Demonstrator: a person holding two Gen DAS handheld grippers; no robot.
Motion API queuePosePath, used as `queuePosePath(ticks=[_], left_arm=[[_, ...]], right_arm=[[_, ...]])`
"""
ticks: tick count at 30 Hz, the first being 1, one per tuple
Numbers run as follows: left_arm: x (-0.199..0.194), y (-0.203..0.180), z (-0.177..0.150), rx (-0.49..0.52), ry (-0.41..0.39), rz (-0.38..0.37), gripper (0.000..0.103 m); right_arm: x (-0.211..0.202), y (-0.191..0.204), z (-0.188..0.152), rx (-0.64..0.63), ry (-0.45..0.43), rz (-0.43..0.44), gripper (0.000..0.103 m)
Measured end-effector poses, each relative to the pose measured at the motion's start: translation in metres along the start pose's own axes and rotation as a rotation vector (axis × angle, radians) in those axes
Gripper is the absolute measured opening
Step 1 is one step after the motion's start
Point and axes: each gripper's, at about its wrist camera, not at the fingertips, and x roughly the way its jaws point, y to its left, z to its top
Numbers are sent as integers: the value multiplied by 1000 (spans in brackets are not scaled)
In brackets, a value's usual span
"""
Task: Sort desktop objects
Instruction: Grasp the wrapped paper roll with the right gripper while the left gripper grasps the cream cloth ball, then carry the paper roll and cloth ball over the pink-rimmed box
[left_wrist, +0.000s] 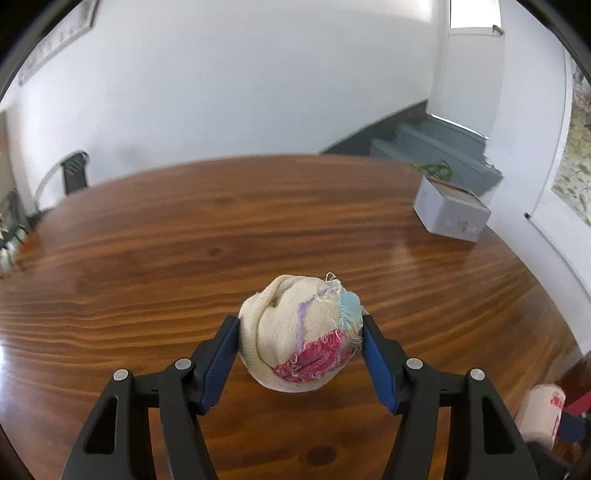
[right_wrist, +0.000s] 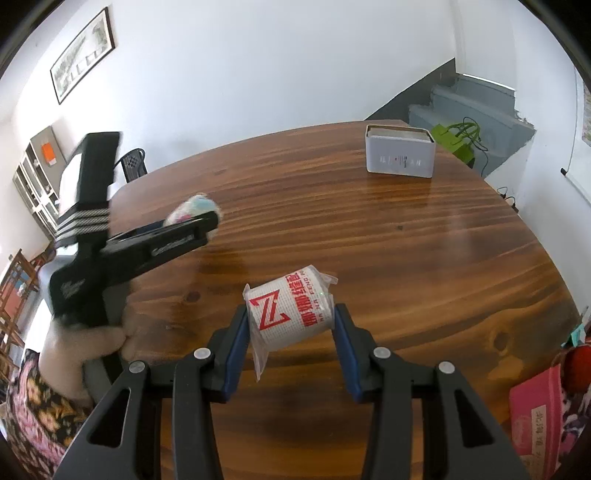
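My left gripper (left_wrist: 300, 323) is shut on a cream rolled sock ball (left_wrist: 295, 332) with pink, purple and blue threads, held above the wooden table (left_wrist: 184, 240). In the right wrist view the same sock ball (right_wrist: 194, 208) shows at the tip of the left gripper (right_wrist: 201, 221), held by a hand at the left. My right gripper (right_wrist: 290, 314) is shut on a plastic-wrapped white roll (right_wrist: 290, 312) with red lettering, held over the table (right_wrist: 406, 258). The roll (left_wrist: 541, 413) also appears at the lower right of the left wrist view.
A pale grey open-topped box (right_wrist: 400, 154) stands at the table's far right, seen as the box (left_wrist: 450, 210) in the left wrist view. A green bag (right_wrist: 458, 138) lies behind it by the stairs. A pink item (right_wrist: 535, 417) sits at the lower right. A black chair (left_wrist: 75, 171) stands beyond the far edge.
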Motion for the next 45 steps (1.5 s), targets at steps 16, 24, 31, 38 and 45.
queuePosePath(ticks=[16,24,31,38,45], left_arm=[[-81,-7,-36,3,-96,87,66],[-116,-29,-51,29,-135,73,66],[-140,-55,-66,65,-157,41,66],[-159,-78,-80,85,-161,-15,66],[-181,-112,-89,111,-148,-154,66]], right_arm=[[-36,3,-23,-8,-58,18,48],[-59,-19,-54,79,-67,53,48],[-84,-34,-78,132,-113,67,48],[-124,-37,-94,100,-190,52,48],[-175,-59,-118,111,-261,21,48]])
